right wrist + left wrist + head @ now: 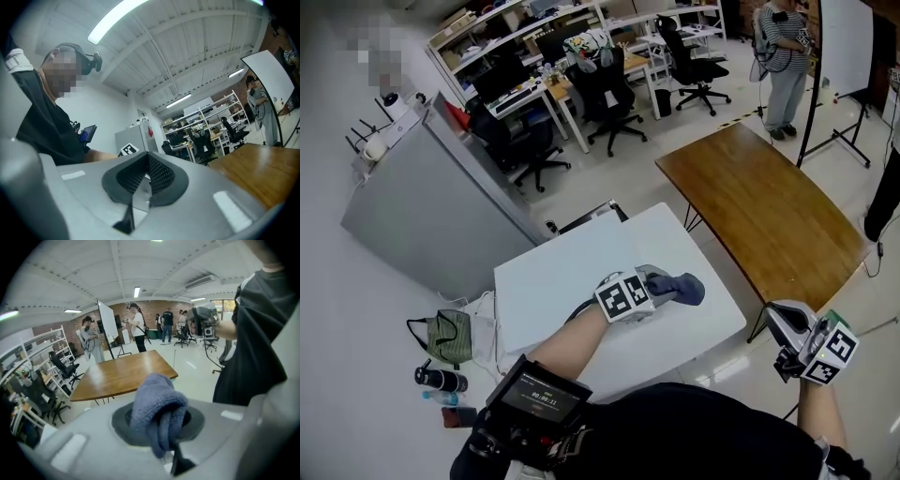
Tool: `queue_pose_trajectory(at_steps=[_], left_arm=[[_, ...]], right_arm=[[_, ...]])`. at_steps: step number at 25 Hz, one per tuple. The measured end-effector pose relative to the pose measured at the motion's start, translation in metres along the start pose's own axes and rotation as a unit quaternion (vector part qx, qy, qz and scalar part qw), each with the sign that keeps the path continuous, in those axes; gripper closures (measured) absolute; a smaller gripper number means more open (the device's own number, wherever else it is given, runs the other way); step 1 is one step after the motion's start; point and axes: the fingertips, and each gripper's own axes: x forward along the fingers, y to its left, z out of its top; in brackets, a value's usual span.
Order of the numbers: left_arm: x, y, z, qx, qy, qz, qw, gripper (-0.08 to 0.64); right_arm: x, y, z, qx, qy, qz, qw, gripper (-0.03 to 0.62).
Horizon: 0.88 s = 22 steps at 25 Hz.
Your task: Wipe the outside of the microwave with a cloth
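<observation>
Over the white table (553,281), what is that blue bundle?

— The cloth (682,287), bunched up and clamped in the left gripper (661,284). Its jaws press on the fabric, which bulges out above them and hangs in a fold in front.

— Does it touch the tabletop?

— Hard to say from the head view. It sits over the table's right part, near the edge, possibly just off the surface.

— And the other tongs?

— The right gripper (789,330) is held well apart, out past the table's right edge above the floor, beside the near end of a wooden table (769,216). Its jaws are together with nothing between them.

— What lies further out?

— A grey cabinet (422,220) stands left of the white table. Desks with black office chairs (609,94) fill the far side, where a person (783,56) stands by a whiteboard (847,42).
</observation>
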Motion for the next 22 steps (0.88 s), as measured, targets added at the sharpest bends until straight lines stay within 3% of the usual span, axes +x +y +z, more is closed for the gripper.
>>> queue_pose_trajectory(at_steps=[3, 6, 9, 14, 18, 20, 22], left_arm=[[-0.047, -0.001, 0.000, -0.036, -0.055, 0.033, 0.9973, 0.502], [-0.119, -0.008, -0.017, -0.113, -0.124, 0.080, 0.9825, 0.502], [-0.195, -0.020, -0.063, -0.178, -0.179, 0.148, 0.9561, 0.502], [-0.299, -0.073, -0.159, -0.263, -0.248, 0.237, 0.9019, 0.502], [-0.358, -0.119, -0.219, -0.306, -0.304, 0.274, 0.8597, 0.502], [-0.378, -0.137, -0.241, -0.319, -0.324, 0.281, 0.8450, 0.502], [-0.391, -0.152, -0.259, -0.329, -0.341, 0.278, 0.8356, 0.502]], right_arm=[[0.015, 0.007, -0.005, 0.006, 0.002, 0.020, 1.000, 0.588], [0.045, 0.023, -0.013, 0.007, 0.010, 0.056, 0.998, 0.588], [0.087, 0.050, -0.018, 0.002, 0.018, 0.098, 0.995, 0.588], [0.163, 0.126, -0.042, 0.001, 0.041, 0.160, 0.986, 0.588], [0.218, 0.187, -0.067, 0.004, 0.067, 0.191, 0.979, 0.588], [0.241, 0.217, -0.076, 0.003, 0.080, 0.203, 0.976, 0.588], [0.258, 0.245, -0.085, 0.003, 0.092, 0.211, 0.973, 0.588]])
